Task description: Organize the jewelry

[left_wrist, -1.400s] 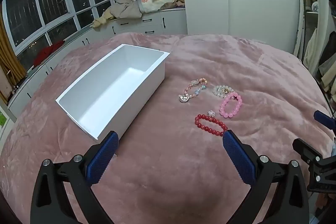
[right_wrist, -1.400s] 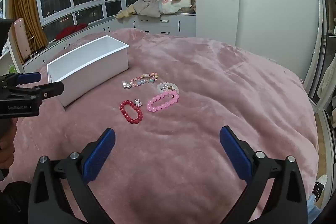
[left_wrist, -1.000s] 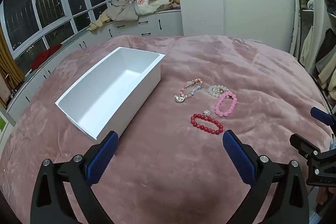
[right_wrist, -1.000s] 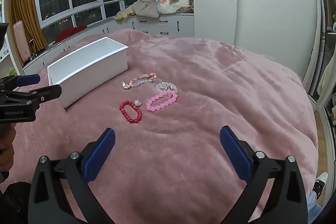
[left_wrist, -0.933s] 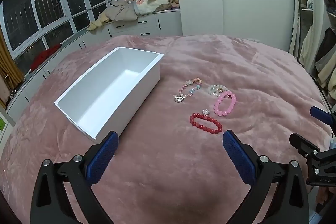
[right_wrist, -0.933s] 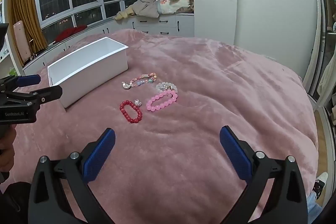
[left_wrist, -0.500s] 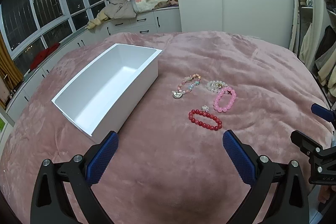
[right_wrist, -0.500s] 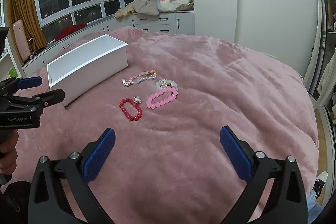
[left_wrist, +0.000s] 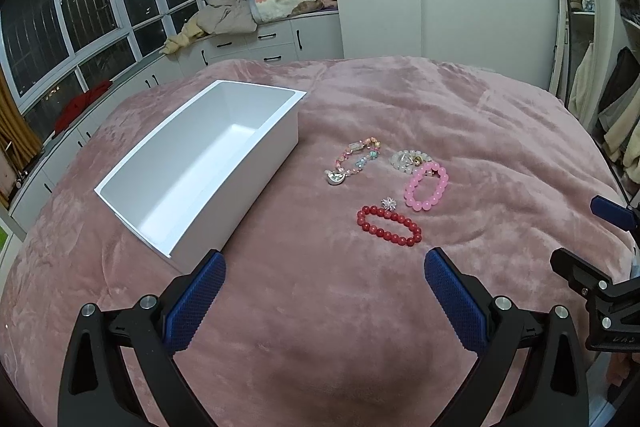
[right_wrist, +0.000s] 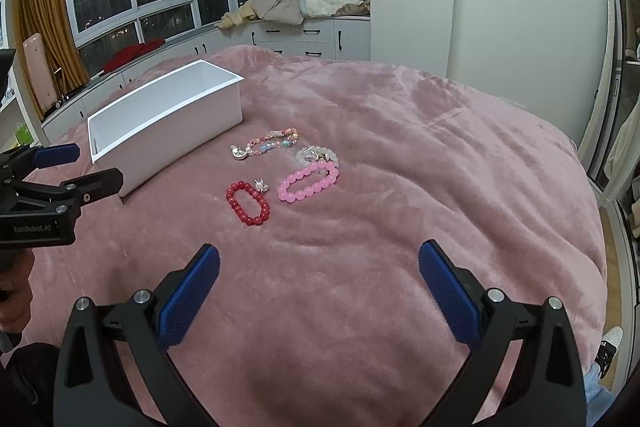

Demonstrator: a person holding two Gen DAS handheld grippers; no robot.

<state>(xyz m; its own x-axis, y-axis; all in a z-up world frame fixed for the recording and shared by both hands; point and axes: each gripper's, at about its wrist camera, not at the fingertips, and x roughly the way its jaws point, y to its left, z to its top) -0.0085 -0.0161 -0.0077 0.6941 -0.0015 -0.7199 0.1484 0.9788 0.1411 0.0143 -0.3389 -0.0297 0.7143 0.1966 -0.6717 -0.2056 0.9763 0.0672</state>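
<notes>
Both tongs are held released and empty above the pink blanket (left_wrist: 500, 131): the left gripper (left_wrist: 322, 291) with its pads spread wide, the right gripper (right_wrist: 320, 279) likewise. Nothing is grasped yet. Nearest the white box (left_wrist: 208, 163) lies the multicoloured bracelet (left_wrist: 354, 161), its long axis slanting away from the box's near end toward the far right. Beyond it the clear bead bracelet (left_wrist: 408, 159) touches the pink bracelet (left_wrist: 426, 187); the red bracelet (left_wrist: 388, 225), stretched roughly crosswise, is nearest the tongs. A slip is likely if round beads are pinched singly, and the plush pile may be caught too. The touching pair may be dragged together. The box is seen empty.
</notes>
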